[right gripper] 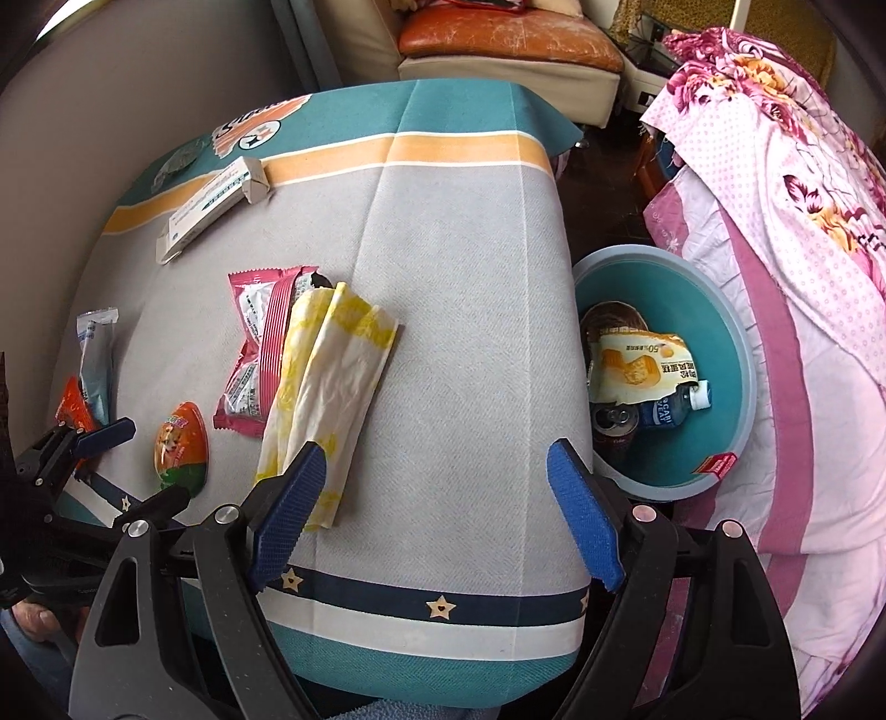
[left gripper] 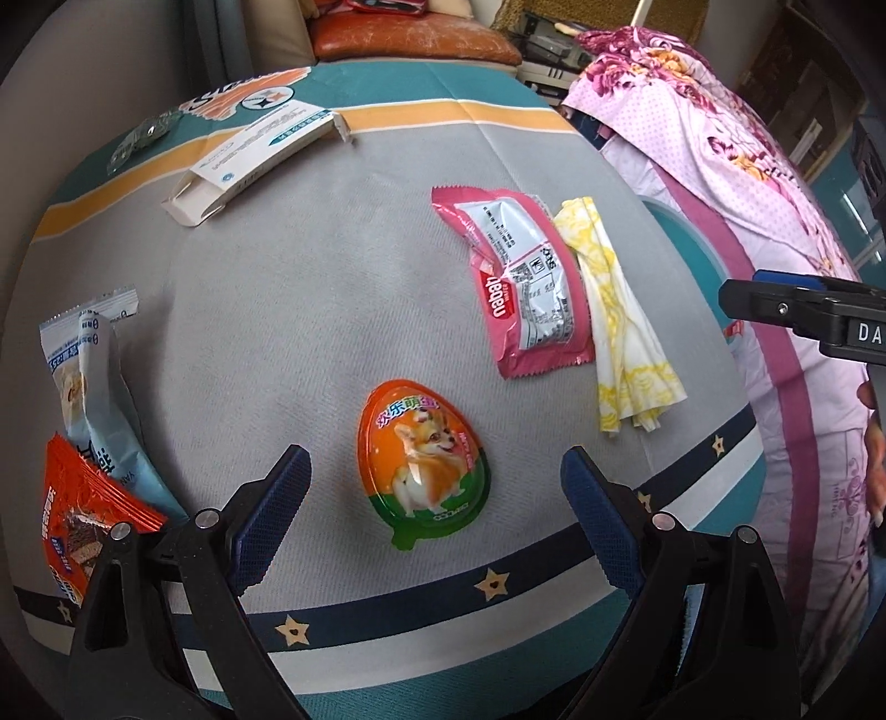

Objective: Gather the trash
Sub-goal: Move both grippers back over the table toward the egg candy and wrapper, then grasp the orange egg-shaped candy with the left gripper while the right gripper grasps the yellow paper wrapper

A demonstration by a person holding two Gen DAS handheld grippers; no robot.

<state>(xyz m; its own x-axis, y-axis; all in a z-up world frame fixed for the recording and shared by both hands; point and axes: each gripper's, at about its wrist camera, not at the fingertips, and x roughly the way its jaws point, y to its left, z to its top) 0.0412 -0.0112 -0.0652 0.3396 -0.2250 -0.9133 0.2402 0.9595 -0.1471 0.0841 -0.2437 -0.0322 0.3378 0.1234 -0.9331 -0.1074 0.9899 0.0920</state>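
Observation:
Trash lies on a cloth-covered table (left gripper: 332, 288). My left gripper (left gripper: 437, 476) hangs open above an orange egg-shaped pack with a dog picture (left gripper: 423, 459), which lies flat between the blue pads, untouched. A pink wafer wrapper (left gripper: 520, 282) and a yellow-white paper wrapper (left gripper: 620, 321) lie beyond it. My right gripper (right gripper: 437, 476) is open over bare cloth; its left pad (right gripper: 288, 509) overlaps the near end of the paper wrapper (right gripper: 332, 376). A teal bin (right gripper: 720, 310) off the table's right edge holds a pouch, a can and a bottle.
A white carton (left gripper: 255, 160) and a clear wrapper (left gripper: 138, 138) lie at the far left. A pale blue packet (left gripper: 99, 376) and an orange-red packet (left gripper: 83, 515) sit at the left edge. Pink floral bedding (right gripper: 786, 232) crowds the bin. A sofa cushion (right gripper: 509, 33) is behind.

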